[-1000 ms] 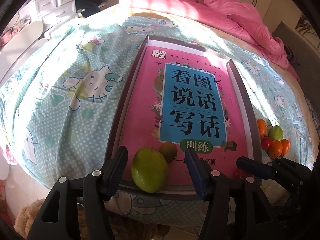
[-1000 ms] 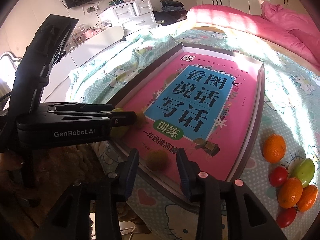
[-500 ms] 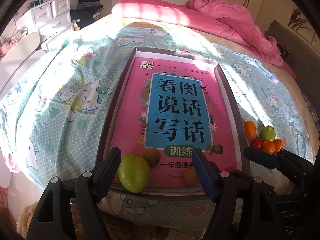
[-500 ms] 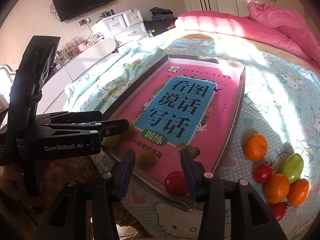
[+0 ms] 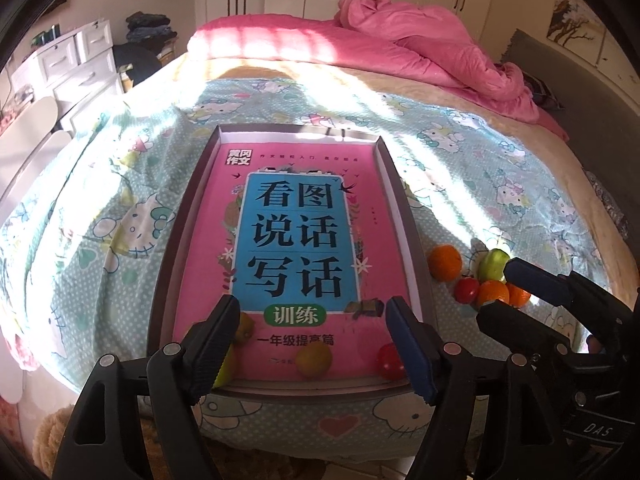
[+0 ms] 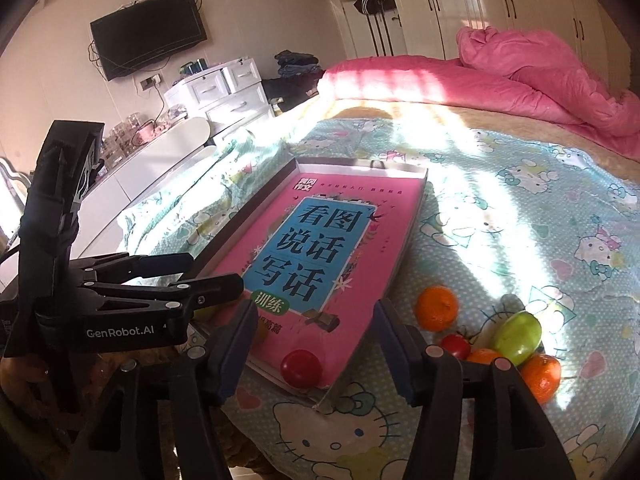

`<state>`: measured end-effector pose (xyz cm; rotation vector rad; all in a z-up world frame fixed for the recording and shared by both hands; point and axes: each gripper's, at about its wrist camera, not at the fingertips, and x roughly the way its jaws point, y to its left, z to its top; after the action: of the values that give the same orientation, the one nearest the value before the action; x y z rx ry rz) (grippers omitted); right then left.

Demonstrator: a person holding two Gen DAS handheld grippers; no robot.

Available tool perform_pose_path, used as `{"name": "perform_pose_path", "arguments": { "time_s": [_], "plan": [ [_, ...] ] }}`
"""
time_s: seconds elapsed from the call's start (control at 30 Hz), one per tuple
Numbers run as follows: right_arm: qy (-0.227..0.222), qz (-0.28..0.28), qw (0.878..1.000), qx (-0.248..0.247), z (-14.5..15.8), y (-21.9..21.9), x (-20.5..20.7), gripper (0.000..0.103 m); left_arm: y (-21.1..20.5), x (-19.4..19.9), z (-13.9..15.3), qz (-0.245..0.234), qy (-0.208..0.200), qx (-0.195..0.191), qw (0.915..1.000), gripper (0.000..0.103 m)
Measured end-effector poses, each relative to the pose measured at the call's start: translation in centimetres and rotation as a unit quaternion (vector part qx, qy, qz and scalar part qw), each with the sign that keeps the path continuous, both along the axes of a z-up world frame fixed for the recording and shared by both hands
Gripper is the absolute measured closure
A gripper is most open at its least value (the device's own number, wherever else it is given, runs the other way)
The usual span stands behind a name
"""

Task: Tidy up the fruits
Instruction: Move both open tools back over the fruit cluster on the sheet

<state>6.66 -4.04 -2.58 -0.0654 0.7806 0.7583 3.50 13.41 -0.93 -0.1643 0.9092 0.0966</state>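
Both tongs are opening with nothing between the jaws: the left gripper (image 5: 310,344) wide, the right gripper (image 6: 316,350) narrower. In the tray (image 5: 168,280) lie three fruits plus one red tomato (image 6: 301,368). Beside it: three oranges (image 6: 436,308), one green fruit (image 6: 518,332), one tomato.

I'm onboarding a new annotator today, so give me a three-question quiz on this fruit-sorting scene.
1. True or false: the red tomato lies inside the tray.
2. Which jaws hold a fruit? A) left gripper B) right gripper C) neither
3. Fill in: the fruit pile left on the bedsheet lies on the tray's ____ side in both views.

Key: 1 true; 2 C, both sets of jaws are opening with nothing gripped; 3 right.
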Motion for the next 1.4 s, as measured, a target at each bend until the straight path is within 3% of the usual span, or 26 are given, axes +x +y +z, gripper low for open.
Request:
{"name": "perform_pose_path", "arguments": {
  "time_s": [0.7,1.4],
  "plan": [
    [-0.005,-0.091,0.995,0.045,2.2,-8.0,0.8,0.040,-6.2,2.0,2.7,-0.072,-0.017,0.022,0.9970,0.026],
    [0.010,-0.127,0.991,0.045,1.3,-11.8,-0.2,0.037,-10.8,4.2,0.8,-0.140,0.013,0.038,0.9894,0.026]
  ]
}}
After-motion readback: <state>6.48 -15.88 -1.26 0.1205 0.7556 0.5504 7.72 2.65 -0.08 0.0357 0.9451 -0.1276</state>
